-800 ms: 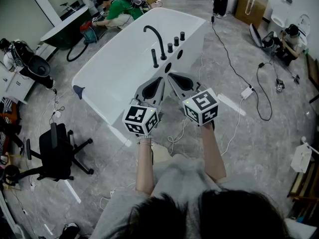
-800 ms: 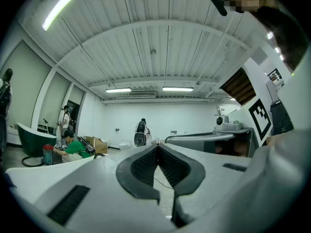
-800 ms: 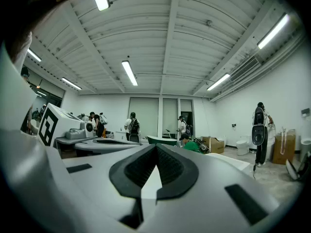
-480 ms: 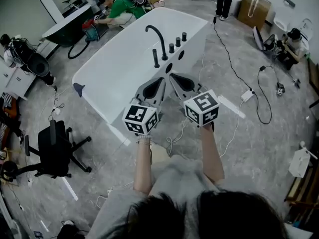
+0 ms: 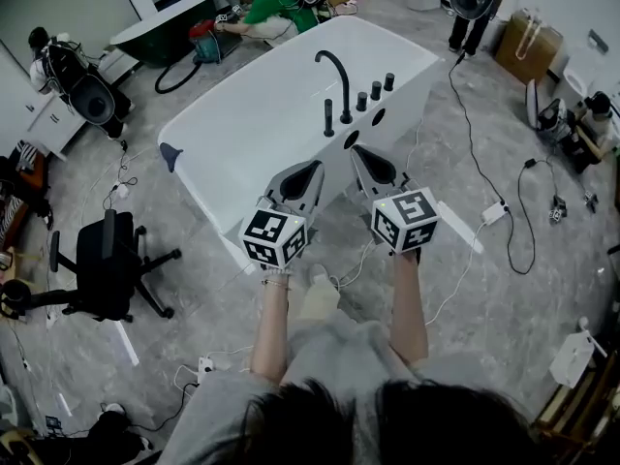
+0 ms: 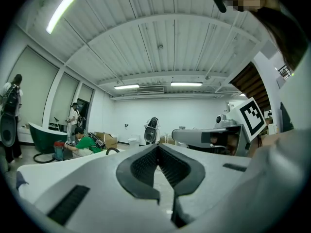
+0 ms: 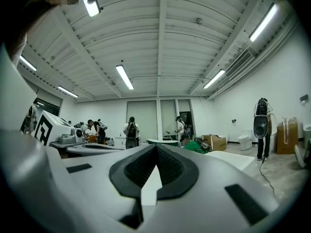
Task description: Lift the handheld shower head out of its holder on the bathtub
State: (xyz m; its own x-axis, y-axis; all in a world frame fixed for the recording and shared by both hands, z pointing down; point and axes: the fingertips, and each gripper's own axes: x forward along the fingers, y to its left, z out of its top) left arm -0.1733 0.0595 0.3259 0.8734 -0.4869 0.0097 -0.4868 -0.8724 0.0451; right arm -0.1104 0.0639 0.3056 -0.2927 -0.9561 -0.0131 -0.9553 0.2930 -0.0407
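Tub (image 5: 242, 134): white, freestanding on the grey floor, its long side facing the person.
Shower head (image 5: 328, 117): black, upright in its holder on the tub's rim, just beside the base of the faucet (image 5: 338, 74).
Knobs (image 5: 375, 91): three black ones in a row on the tub's rim, on the faucet's other side from the shower head.
Left gripper (image 5: 312, 168): outside the tub, near its side wall below the shower head, touching neither.
Left fingers (image 6: 141, 166): tips together, nothing between them.
Right gripper (image 5: 360, 151): beside the left one, also outside the tub and near its wall under the knobs.
Right fingers (image 7: 172, 169): closed tip to tip, empty.
Chair (image 5: 107, 279): black, on wheels, well apart from the tub's left end.
Person in green (image 5: 266, 8): crouched beyond the tub's far side.
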